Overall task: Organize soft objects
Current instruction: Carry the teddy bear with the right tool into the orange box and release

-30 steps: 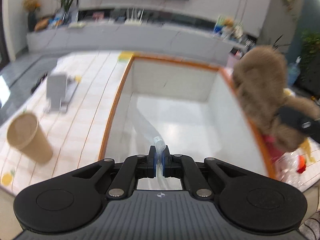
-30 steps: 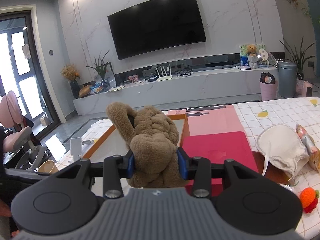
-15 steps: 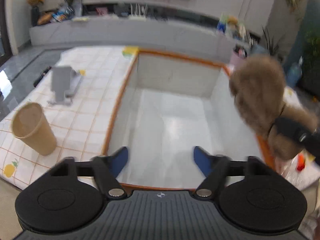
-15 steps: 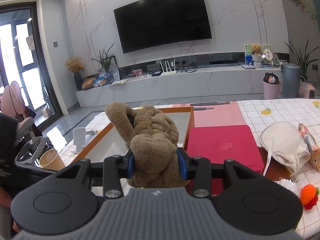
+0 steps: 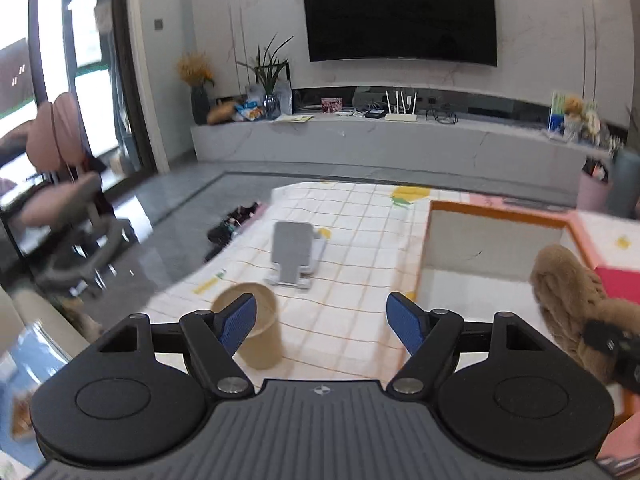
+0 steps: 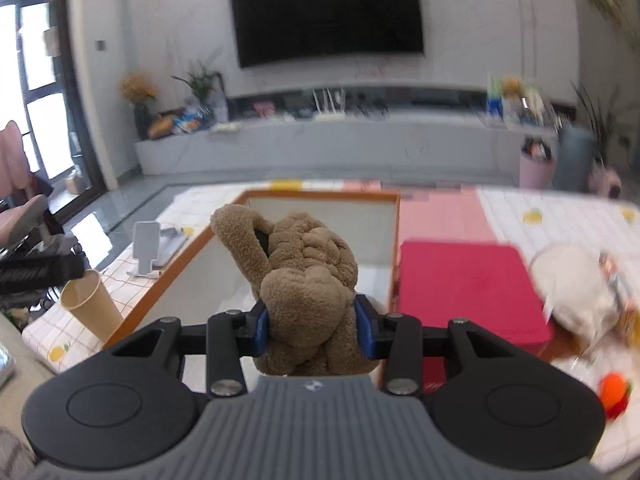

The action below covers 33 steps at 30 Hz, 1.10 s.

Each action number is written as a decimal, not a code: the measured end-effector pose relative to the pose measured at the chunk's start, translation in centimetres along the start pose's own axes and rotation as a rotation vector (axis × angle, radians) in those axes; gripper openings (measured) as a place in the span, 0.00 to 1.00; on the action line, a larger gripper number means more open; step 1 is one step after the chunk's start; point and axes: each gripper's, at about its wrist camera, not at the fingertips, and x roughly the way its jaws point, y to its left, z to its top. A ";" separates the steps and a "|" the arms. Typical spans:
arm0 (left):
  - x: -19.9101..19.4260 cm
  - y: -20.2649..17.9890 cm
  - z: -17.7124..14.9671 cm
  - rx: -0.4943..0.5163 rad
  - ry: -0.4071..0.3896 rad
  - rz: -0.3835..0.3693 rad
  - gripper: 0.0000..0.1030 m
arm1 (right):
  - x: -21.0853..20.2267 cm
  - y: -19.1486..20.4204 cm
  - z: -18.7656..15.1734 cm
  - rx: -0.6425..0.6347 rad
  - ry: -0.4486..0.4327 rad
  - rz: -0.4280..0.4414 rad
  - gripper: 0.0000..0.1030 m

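The right gripper (image 6: 311,326) squeezes the plush (image 6: 304,280) over the box (image 6: 320,196). The left gripper (image 5: 320,322) is wide open, empty, near the cup (image 5: 250,326); it might knock it over.

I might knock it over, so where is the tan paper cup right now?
The tan paper cup stands upright on the checked tablecloth, left of the orange-rimmed white bin, near the grey phone stand.
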 end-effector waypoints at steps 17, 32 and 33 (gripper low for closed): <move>2.9 2.1 -1.3 -0.029 0.159 0.066 0.85 | 9.2 5.2 -0.9 0.125 0.155 -0.055 0.40; 2.6 2.7 -1.1 -0.069 0.182 -0.012 0.85 | 7.9 6.4 -1.9 0.026 0.119 -0.001 0.69; 2.6 2.8 -1.0 -0.074 0.181 -0.013 0.85 | 7.7 6.3 -1.8 0.030 0.114 0.013 0.74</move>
